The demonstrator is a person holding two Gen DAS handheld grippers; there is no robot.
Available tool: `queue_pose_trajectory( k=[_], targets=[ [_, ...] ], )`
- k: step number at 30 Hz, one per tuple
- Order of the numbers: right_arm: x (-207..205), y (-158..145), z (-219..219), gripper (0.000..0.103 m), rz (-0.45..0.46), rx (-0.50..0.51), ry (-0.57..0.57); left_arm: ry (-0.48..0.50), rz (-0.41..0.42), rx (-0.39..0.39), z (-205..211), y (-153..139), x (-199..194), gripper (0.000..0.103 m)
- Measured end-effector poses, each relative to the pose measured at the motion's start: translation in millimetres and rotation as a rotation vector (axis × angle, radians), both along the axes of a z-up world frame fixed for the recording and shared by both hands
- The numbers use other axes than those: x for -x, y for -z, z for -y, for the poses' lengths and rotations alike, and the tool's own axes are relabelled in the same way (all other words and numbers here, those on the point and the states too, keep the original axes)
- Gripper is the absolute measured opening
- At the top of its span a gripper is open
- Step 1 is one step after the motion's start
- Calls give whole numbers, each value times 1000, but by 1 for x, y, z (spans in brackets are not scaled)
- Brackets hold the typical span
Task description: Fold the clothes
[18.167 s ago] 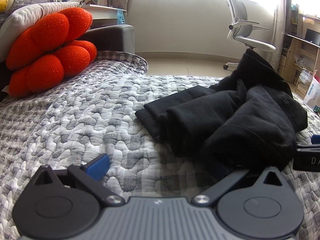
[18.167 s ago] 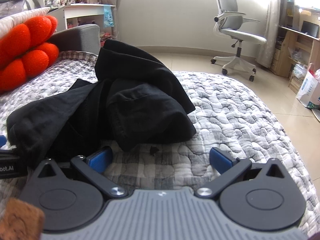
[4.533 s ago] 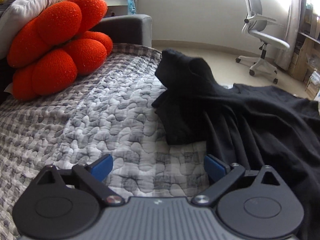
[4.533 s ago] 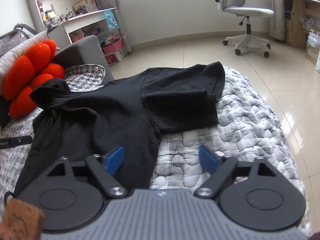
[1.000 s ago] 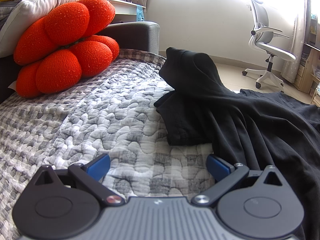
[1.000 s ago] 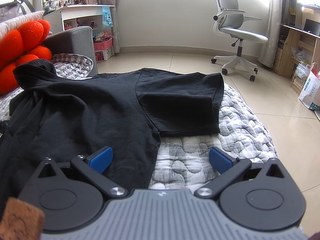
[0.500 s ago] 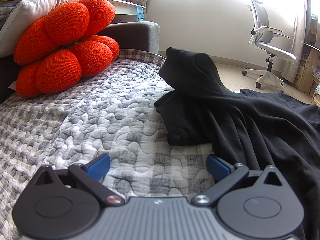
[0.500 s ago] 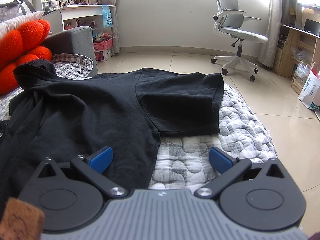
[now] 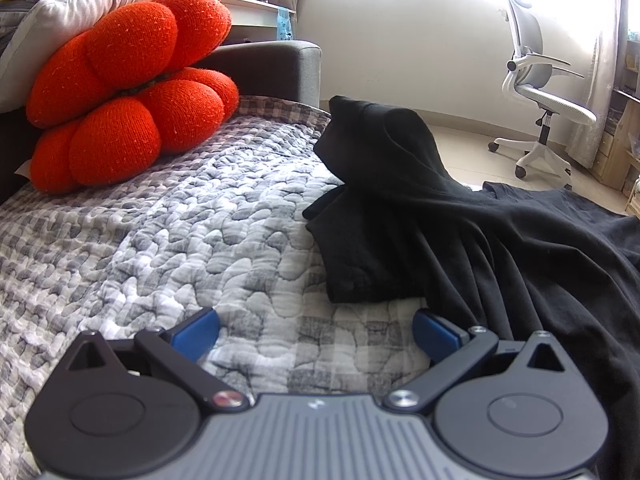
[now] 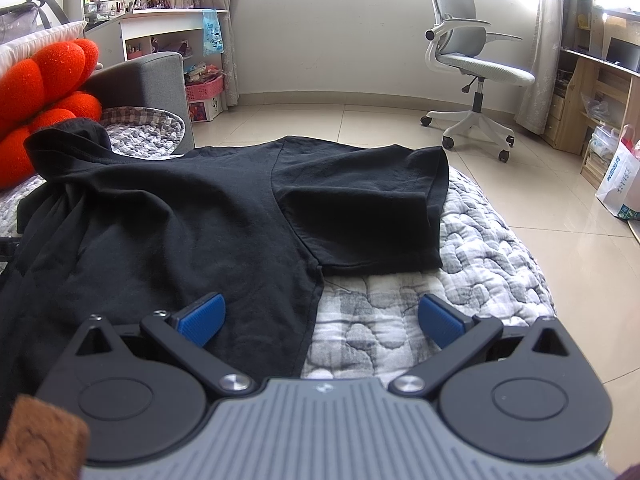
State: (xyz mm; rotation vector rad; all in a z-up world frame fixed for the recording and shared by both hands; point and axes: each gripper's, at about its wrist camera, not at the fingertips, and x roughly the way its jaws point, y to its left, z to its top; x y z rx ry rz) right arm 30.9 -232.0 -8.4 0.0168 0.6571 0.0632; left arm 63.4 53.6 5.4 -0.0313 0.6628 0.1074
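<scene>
Black T-shirt [image 10: 192,216] spread on the quilted bed [image 10: 492,240], left sleeve [image 9: 372,148] bunched; no fold made. Left gripper [image 9: 316,330] and right gripper [image 10: 320,318] gape wide, empty.

A black short-sleeved T-shirt [image 10: 192,216] lies spread across the grey quilted bed cover [image 10: 480,248]. One sleeve [image 10: 360,216] lies flat and smooth toward the bed's edge (its hem is neat), while the other sleeve [image 9: 372,144] stands bunched in a peak, with folds running down from it.
</scene>
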Motion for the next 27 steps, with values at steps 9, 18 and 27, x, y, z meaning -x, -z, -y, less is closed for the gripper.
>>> queue_pose_trajectory(
  k=[9, 18, 27],
  targets=[
    [30, -8, 42, 103, 15, -257, 37, 10, -18, 84, -30, -16, 13, 103],
    [-17, -9, 72, 80, 24, -429, 105, 48, -14, 76, -26, -16, -18, 103],
    [-33, -17, 73, 0, 70, -265, 128, 45, 3, 8, -9, -13, -49, 70]
  ],
)
